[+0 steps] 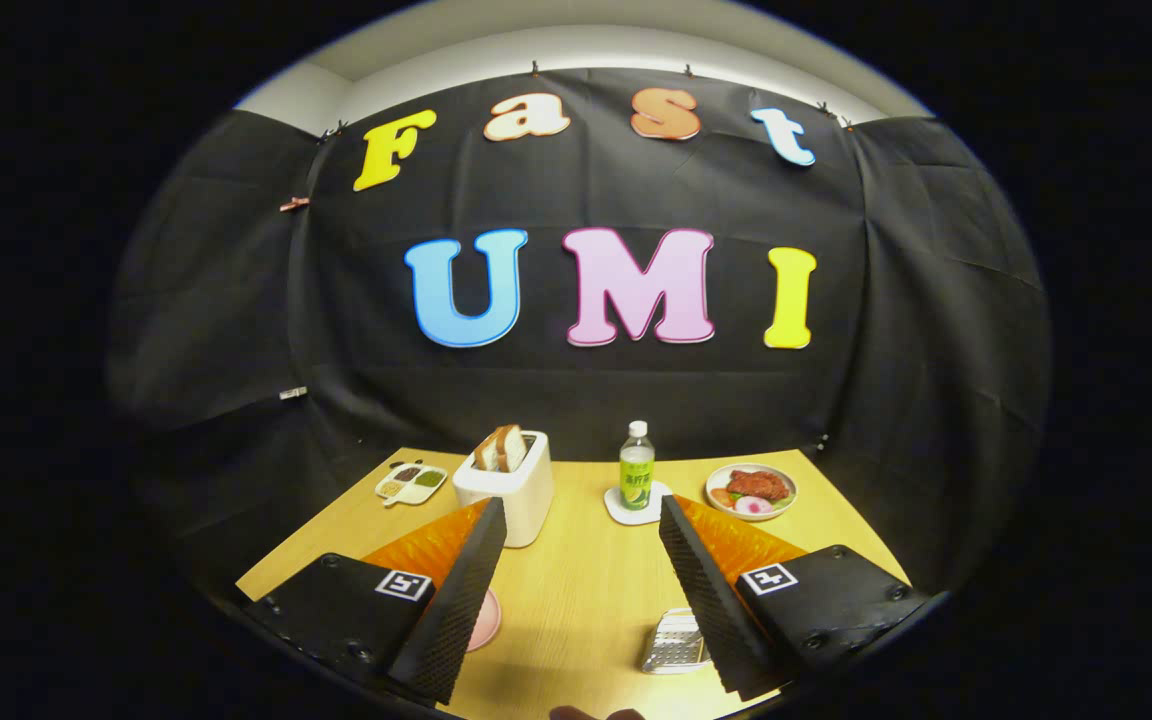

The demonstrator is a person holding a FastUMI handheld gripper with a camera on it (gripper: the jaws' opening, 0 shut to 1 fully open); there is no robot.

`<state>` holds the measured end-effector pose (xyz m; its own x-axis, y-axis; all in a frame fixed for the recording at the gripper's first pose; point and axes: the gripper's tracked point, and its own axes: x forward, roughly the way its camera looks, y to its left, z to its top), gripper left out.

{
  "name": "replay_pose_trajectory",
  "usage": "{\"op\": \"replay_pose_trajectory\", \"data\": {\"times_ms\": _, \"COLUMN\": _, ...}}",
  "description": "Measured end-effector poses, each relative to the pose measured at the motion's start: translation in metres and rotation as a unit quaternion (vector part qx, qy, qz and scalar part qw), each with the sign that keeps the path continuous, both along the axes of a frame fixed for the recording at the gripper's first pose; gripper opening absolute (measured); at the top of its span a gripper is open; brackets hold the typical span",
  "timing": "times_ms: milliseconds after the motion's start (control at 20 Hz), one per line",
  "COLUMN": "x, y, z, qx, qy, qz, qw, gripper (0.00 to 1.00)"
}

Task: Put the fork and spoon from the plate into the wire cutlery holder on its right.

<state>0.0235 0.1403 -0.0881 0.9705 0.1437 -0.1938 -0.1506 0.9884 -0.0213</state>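
Gripper view: gripper [581, 590] spread wide, holds nothing, high over table [586, 590]. Plate [486, 620] peeks low beside left finger; holder [674, 642] low beside right finger. Fork, spoon hidden. Targets lie below, near.

wooden table [586, 590], toaster [511, 485], bottle [636, 466], plate [751, 490]
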Motion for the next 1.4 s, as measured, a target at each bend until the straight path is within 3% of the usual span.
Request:
{"op": "replay_pose_trajectory", "data": {"times_ms": 350, "x": 0.01, "y": 0.079, "z": -0.105, "qx": -0.011, "qy": 0.158, "qz": 0.063, "qw": 0.985, "gripper": 0.98}}
{"op": "replay_pose_trajectory", "data": {"times_ms": 600, "x": 0.008, "y": 0.124, "z": -0.189, "qx": -0.051, "qy": 0.266, "qz": 0.096, "qw": 0.958, "gripper": 0.98}}
{"op": "replay_pose_trajectory", "data": {"times_ms": 800, "x": 0.009, "y": 0.14, "z": -0.248, "qx": -0.062, "qy": 0.339, "qz": 0.098, "qw": 0.934, "gripper": 0.97}}
{"op": "replay_pose_trajectory", "data": {"times_ms": 950, "x": 0.016, "y": 0.148, "z": -0.272, "qx": -0.069, "qy": 0.357, "qz": 0.096, "qw": 0.926, "gripper": 0.89}}
{"op": "replay_pose_trajectory", "data": {"times_ms": 1000, "x": 0.017, "y": 0.15, "z": -0.28, "qx": -0.073, "qy": 0.364, "qz": 0.097, "qw": 0.923, "gripper": 0.83}}
{"op": "replay_pose_trajectory", "data": {"times_ms": 1150, "x": 0.015, "y": 0.157, "z": -0.296, "qx": -0.072, "qy": 0.391, "qz": 0.101, "qw": 0.912, "gripper": 0.78}}
{"op": "replay_pose_trajectory", "data": {"times_ms": 1300, "x": 0.012, "y": 0.155, "z": -0.307, "qx": -0.079, "qy": 0.412, "qz": 0.095, "qw": 0.903, "gripper": 0.62}}
{"op": "replay_pose_trajectory", "data": {"times_ms": 1400, "x": 0.008, "y": 0.154, "z": -0.316, "qx": -0.078, "qy": 0.433, "qz": 0.088, "qw": 0.894, "gripper": 0.6}}
